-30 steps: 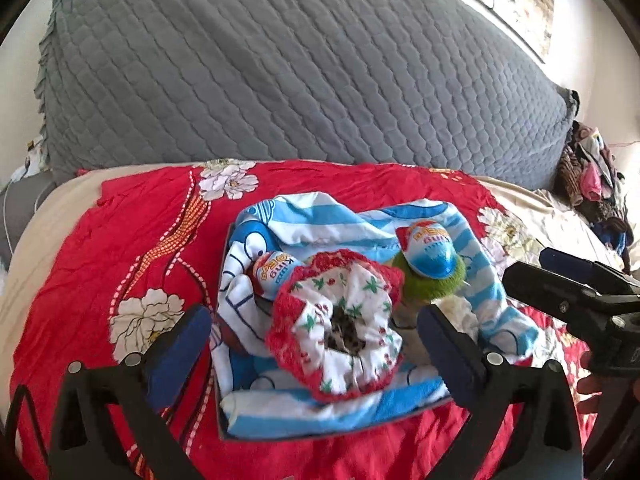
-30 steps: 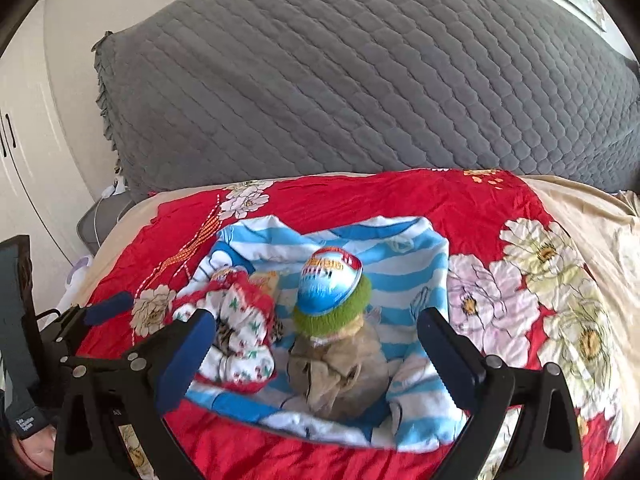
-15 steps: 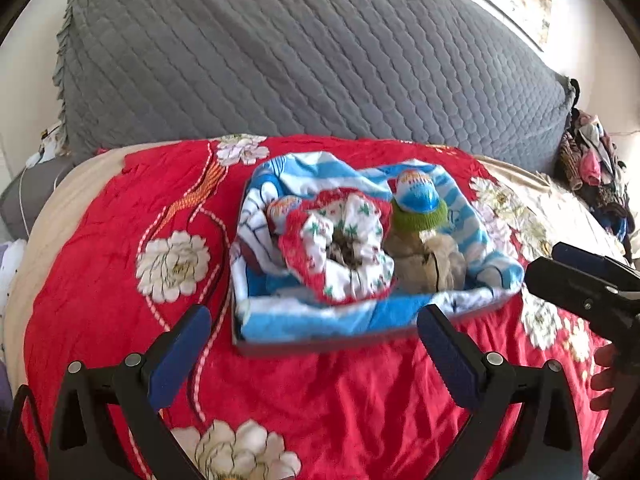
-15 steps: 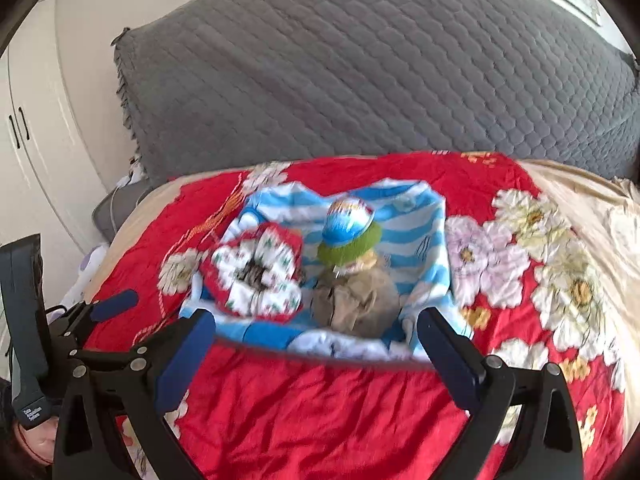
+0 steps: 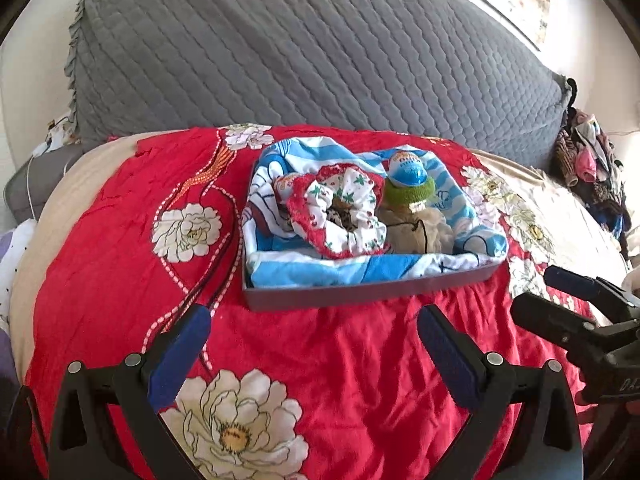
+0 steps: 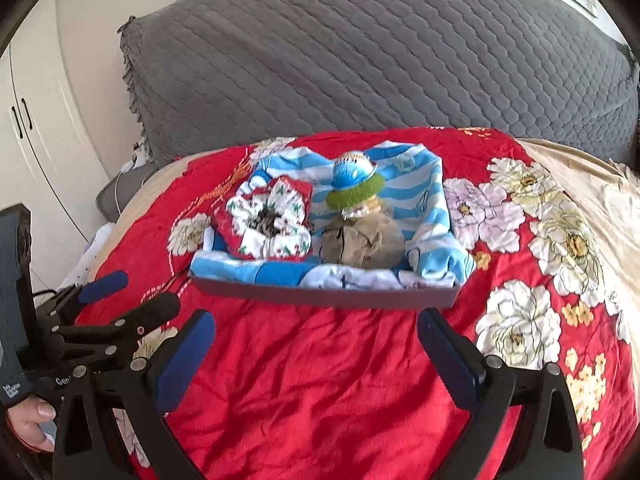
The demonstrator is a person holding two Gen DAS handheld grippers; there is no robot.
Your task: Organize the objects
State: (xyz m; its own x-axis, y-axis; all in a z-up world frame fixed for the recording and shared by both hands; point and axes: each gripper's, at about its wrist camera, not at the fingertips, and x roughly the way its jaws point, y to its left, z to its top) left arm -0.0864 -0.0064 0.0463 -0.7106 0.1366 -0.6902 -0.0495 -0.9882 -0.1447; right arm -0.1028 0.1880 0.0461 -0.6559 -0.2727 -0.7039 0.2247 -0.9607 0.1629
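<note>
A shallow dark tray [image 5: 360, 294] [image 6: 320, 296] sits on a red floral bedspread [image 5: 120, 264] [image 6: 320, 380]. It is lined with a blue-and-white striped cloth [image 5: 360, 266] [image 6: 416, 184]. In it lie a red-and-white printed cloth bundle [image 5: 340, 216] [image 6: 272, 220], a blue egg-shaped toy [image 5: 408, 168] [image 6: 354, 170] on a green ring, and a beige crumpled cloth [image 5: 420, 232] [image 6: 364, 244]. My left gripper [image 5: 312, 336] is open and empty, held back from the tray's near edge. My right gripper [image 6: 316, 332] is open and empty, also short of the tray.
A large grey quilted pillow [image 5: 300, 52] [image 6: 380, 52] stands behind the tray. A heap of clothes [image 5: 592, 168] lies at the far right. White cupboard doors [image 6: 36, 128] are at the left. Beige sheet [image 6: 580, 168] borders the red spread.
Both grippers have pulled back from the tray, which now looks smaller and farther, with red bedspread between it and the fingers. Both stayed open and empty.
</note>
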